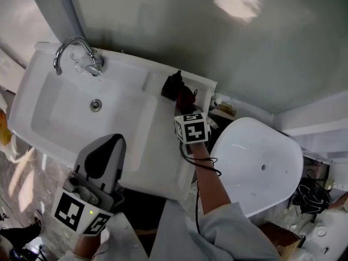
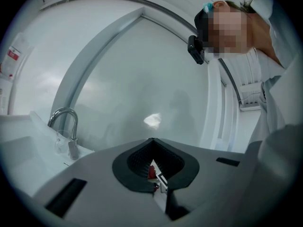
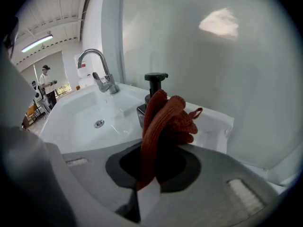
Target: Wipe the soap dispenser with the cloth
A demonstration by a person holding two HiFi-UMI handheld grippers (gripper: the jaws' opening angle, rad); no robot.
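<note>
The right gripper (image 3: 150, 168) is pinching the red cloth (image 3: 166, 117) at the unsteadied soap dispenser (image 3: 155, 78), likely risking tipping it (the left gripper (image 2: 154, 175), jaws pressed together empty, is hanging well apart)

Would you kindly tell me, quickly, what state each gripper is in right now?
Left gripper: tongs closed, nothing held.
Right gripper: tongs closed on the red cloth.

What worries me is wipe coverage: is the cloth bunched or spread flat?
Bunched. The right gripper clamps the red cloth in thick folded ridges, not spread, in front of the soap dispenser.
</note>
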